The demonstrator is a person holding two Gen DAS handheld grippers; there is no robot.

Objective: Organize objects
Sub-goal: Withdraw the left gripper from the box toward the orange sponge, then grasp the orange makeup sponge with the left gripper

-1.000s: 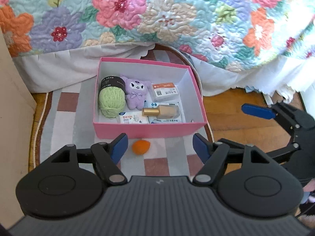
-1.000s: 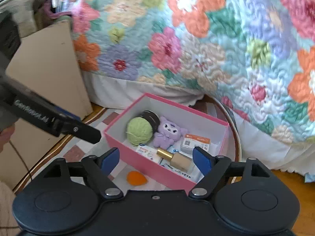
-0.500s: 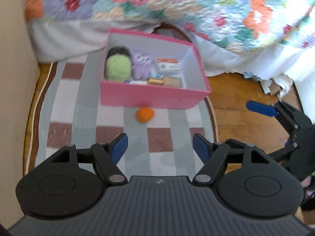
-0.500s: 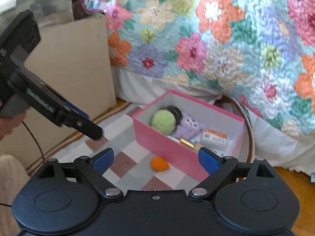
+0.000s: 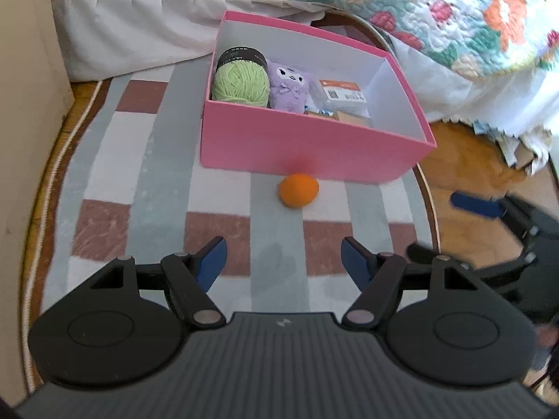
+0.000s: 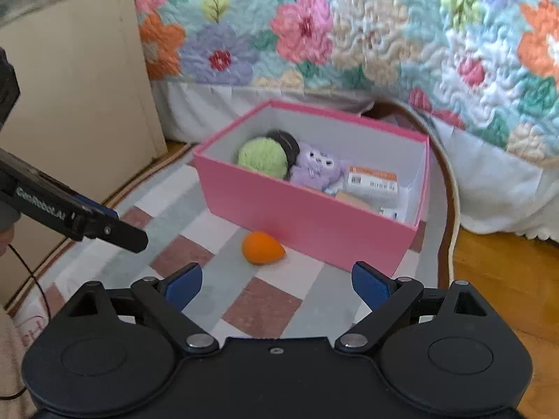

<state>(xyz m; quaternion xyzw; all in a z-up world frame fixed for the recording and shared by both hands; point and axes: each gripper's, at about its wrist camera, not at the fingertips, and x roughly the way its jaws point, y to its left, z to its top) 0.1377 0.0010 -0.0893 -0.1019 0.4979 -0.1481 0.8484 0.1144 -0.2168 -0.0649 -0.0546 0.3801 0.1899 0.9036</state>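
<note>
An orange egg-shaped sponge (image 5: 299, 190) lies on the checked rug just in front of the pink box (image 5: 307, 152); it also shows in the right wrist view (image 6: 262, 248), as does the box (image 6: 307, 218). The box holds a green yarn ball (image 5: 241, 83), a purple plush (image 5: 290, 85) and an orange-labelled packet (image 5: 344, 94). My left gripper (image 5: 283, 262) is open and empty, low over the rug, short of the sponge. My right gripper (image 6: 276, 284) is open and empty, off to the right of the left one.
A flowered quilt (image 6: 349, 35) hangs over a white bed skirt (image 5: 139, 38) behind the box. A beige cardboard panel (image 6: 77, 80) stands at the left. The rug (image 5: 146, 174) ends at bare wood floor (image 5: 468, 160) on the right.
Both grippers have dropped lower and pulled back from over the box, so its inside shows less. The left gripper now faces the sponge. Both stayed open.
</note>
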